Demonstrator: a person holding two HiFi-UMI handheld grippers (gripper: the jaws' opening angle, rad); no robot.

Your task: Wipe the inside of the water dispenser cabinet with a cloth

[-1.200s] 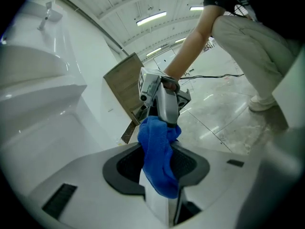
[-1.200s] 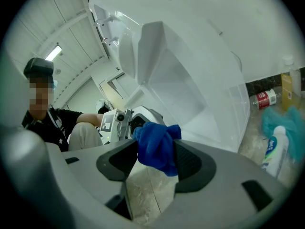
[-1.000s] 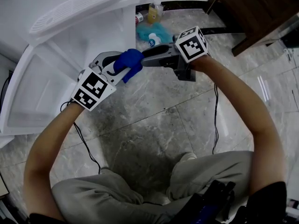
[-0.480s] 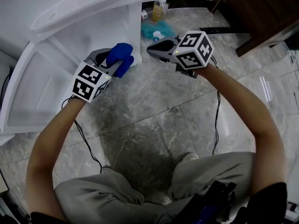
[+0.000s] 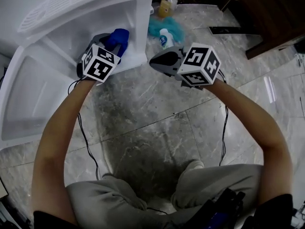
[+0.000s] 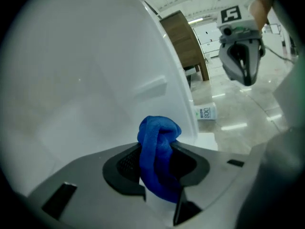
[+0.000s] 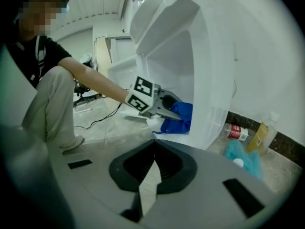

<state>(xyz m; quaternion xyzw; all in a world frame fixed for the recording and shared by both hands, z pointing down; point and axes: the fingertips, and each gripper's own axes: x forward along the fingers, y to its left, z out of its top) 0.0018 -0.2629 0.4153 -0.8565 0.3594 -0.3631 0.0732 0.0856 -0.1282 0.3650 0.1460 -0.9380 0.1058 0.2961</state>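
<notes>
The left gripper (image 6: 161,163) is clamped on a crumpled blue fabric cloth (image 6: 158,130). The cloth sits between both black jaw pads and bulges out beyond the jaw tips.

The gripper holds the cloth in the open front of the white plastic water dispenser cabinet (image 5: 139,30), which stands at the far left of the scene. The cloth is low in the opening, just beside the cabinet's right side wall. Contact with the wall cannot be confirmed. The white cabinet door (image 5: 28,94) is swung open to the left.

The right gripper (image 7: 154,149) has its jaws fully together with nothing between them. It hangs over the grey marble floor (image 5: 157,128), right of the cabinet and apart from it, pointing towards the cabinet opening.

On the floor beyond the cabinet's right wall:
- a crumpled teal cloth (image 5: 153,27)
- a small white bottle (image 5: 165,37), resting on the teal cloth
- a bottle of yellow liquid (image 5: 167,6), at the wall base
- a clear bottle with a red label (image 7: 234,131), lying on its side

A dark brown wooden furniture unit (image 5: 267,13) occupies the far right.
</notes>
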